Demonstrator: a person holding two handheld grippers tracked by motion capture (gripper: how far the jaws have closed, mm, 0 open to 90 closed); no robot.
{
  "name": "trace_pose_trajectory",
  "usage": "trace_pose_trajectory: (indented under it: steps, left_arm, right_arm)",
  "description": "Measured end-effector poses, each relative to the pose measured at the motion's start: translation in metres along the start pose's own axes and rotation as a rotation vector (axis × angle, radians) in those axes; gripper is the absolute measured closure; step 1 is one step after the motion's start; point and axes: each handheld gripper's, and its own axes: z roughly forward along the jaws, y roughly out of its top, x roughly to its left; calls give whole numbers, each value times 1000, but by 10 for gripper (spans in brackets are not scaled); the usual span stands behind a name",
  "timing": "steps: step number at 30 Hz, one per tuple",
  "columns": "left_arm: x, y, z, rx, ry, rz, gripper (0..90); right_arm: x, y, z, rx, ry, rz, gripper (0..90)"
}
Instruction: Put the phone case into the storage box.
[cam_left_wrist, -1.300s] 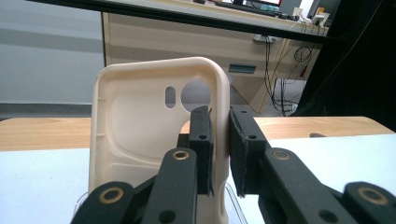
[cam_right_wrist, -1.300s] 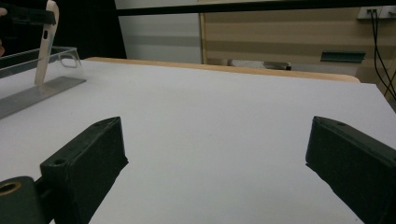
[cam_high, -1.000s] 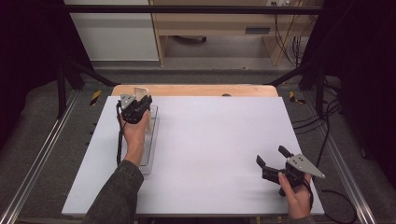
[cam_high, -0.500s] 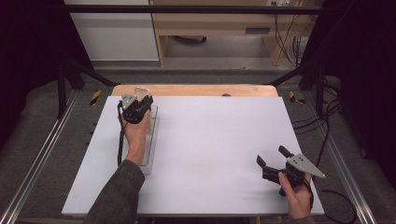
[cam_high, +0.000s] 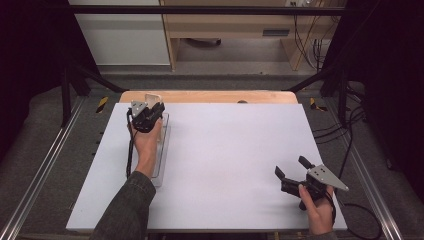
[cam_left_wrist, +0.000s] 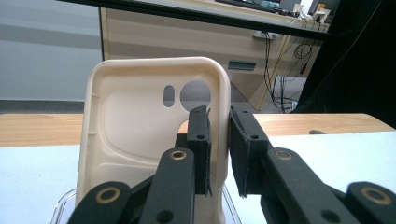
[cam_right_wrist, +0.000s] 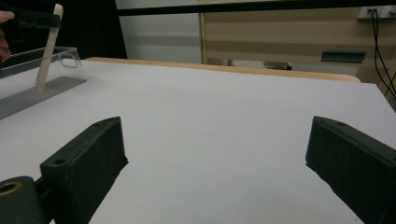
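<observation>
Still, nothing has moved since the earlier frame: the left gripper (cam_high: 148, 111) keeps its fingers (cam_left_wrist: 200, 140) clamped on the side wall of one cream phone case (cam_left_wrist: 140, 135), held upright over the one clear tray (cam_high: 162, 150) near the worktop's (cam_high: 225, 150) far left corner. Near the right front corner, the right gripper (cam_high: 291, 169) rests with fingers (cam_right_wrist: 88, 158) wide, holding nothing
</observation>
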Motion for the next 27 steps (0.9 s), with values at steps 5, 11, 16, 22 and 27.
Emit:
trace_pose_trajectory:
  steps: [5,11,16,22,27]
  left_arm:
    - [1,0,0,-2,1,-5,778]
    - [2,0,1,-4,0,-18,778]
    - [2,0,1,-2,0,-24,777]
    - [-1,4,5,4,-9,-1,779]
    - [-2,5,5,8,-9,3,778]
  right_arm:
    - [0,0,0,1,1,-2,49]
    - [0,0,0,2,1,0,49]
    - [0,0,0,2,2,-4,49]
    - [0,-1,0,3,3,-3,48]
    - [0,-1,0,5,4,-5,48]
